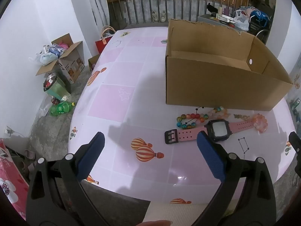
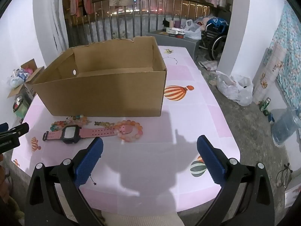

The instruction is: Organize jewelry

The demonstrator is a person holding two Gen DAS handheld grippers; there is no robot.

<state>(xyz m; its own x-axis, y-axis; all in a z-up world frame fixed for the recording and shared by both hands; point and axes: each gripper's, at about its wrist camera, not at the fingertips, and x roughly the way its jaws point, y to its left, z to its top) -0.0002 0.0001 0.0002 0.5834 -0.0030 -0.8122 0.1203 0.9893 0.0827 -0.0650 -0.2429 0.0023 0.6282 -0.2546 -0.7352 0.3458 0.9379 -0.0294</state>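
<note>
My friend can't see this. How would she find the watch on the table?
Start at the big open cardboard box on the pink table. Right in front of it lies a little row of jewelry, and the watch is stretched out flat there, one strap end lying over a pink bead bracelet. It is the only piece with a black square face and a long pink strap with holes; its neighbours are round bead bracelets.

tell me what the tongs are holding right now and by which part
Nothing is held. The left tongs and right tongs both stand wide open above the table, and the watch lies untouched on it.
</note>
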